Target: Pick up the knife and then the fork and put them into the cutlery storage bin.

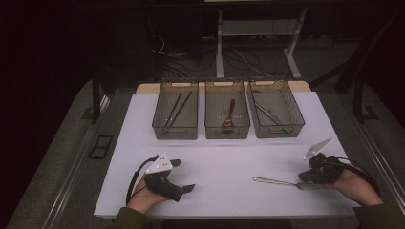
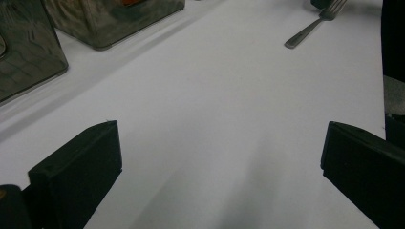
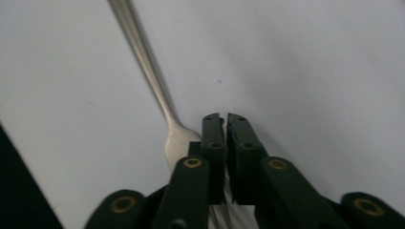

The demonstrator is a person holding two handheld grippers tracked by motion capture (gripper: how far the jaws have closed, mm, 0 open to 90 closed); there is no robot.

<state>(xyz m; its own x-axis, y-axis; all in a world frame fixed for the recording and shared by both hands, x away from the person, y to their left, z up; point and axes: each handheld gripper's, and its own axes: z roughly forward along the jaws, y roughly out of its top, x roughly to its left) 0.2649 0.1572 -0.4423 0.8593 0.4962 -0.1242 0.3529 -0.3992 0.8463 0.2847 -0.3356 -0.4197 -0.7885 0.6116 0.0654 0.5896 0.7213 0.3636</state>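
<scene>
1. The fork (image 1: 282, 182) lies flat on the white table (image 1: 224, 157), near the front right corner, with its handle pointing left and its prongs to the right, under the right gripper (image 1: 310, 179).
2. In the right gripper view the fork (image 3: 157, 90) runs up and away from the right gripper (image 3: 225, 119), whose jaws are pressed almost together over the prong end. Pale prongs show in the narrow slit between them, but the view is tight, so I cannot say for sure whether they pinch the fork or only rest above it.
3. If the step is to lift the fork, it would go best with a firm hold at the neck, where the metal is thicker. Raise it level so the long handle does not swing or drag on the table.
4. The left gripper (image 1: 179, 175) rests at the front left of the table with its jaws spread wide and nothing between them; the left gripper view looks across bare table toward the fork (image 2: 313, 26).
5. Three clear bins stand side by side at the back: the left bin (image 1: 175, 109) holds chopsticks (image 1: 176, 110), the middle bin (image 1: 227, 109) a red spoon (image 1: 229, 117), the right bin (image 1: 275, 108) some metal cutlery (image 1: 272, 117).
6. Wide open table lies between the fork and the bins. The front edge is close behind the right hand (image 1: 356, 183), so keep any motion forward and upward, clearing the bin walls.
</scene>
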